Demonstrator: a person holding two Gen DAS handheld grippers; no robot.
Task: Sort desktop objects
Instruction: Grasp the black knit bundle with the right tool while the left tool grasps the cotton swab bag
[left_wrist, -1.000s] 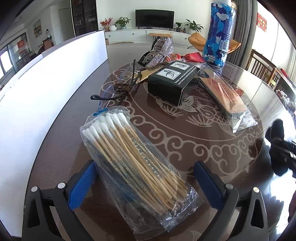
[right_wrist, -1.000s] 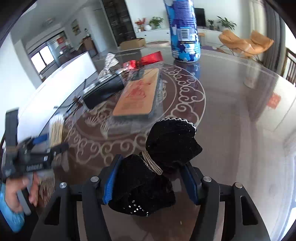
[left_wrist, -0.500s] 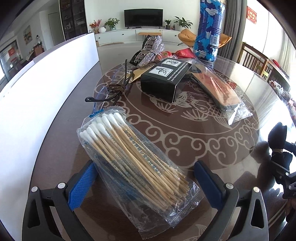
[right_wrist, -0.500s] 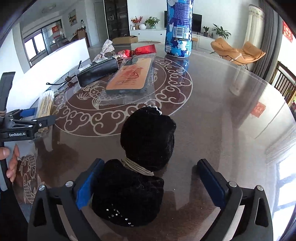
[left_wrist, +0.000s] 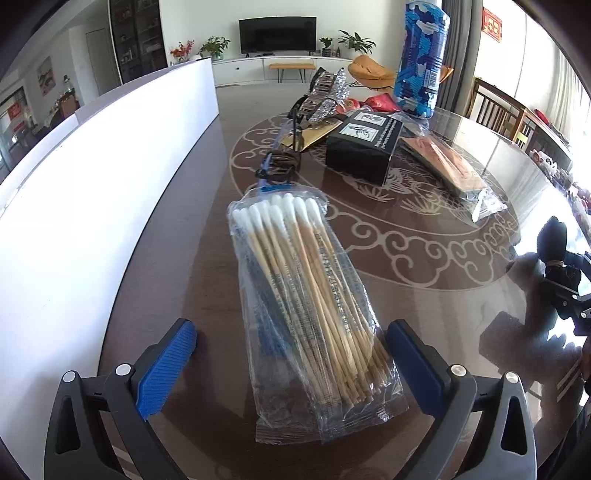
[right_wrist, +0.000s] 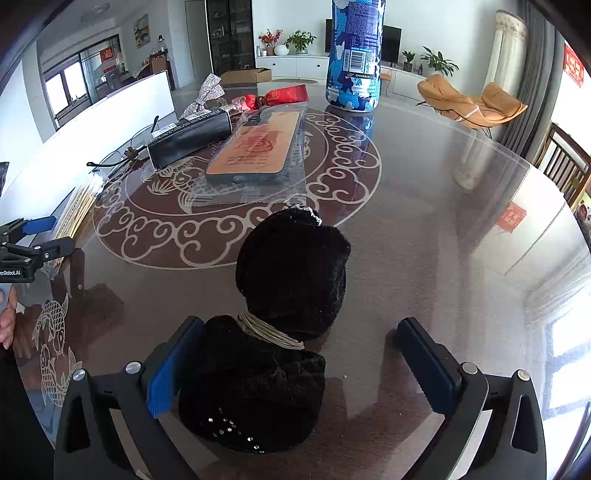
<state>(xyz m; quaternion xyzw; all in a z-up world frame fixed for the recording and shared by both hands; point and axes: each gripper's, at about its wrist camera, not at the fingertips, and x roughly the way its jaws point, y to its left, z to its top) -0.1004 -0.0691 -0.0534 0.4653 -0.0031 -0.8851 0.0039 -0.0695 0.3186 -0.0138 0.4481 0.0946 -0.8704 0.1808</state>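
1. My right jaws (right_wrist: 299, 369) have just been opening and now stand fully wide; the black bow hair clip (right_wrist: 273, 332) lies between them on the desk (right_wrist: 424, 240), its left side close against my left pad, the right pad well clear of it.
2. I judge that as a release: the clip rests near me on the bare right part of the desk, apart from the pile.
3. My left jaws (left_wrist: 291, 365) are open too, holding nothing; the bag of cotton swabs (left_wrist: 306, 306) lies between them, now lined up more along my reach than a second ago.
4. The black box (left_wrist: 364, 149), the wrapped flat pack (left_wrist: 447, 166) and the blue can (left_wrist: 421, 59) wait farther off, unsorted.
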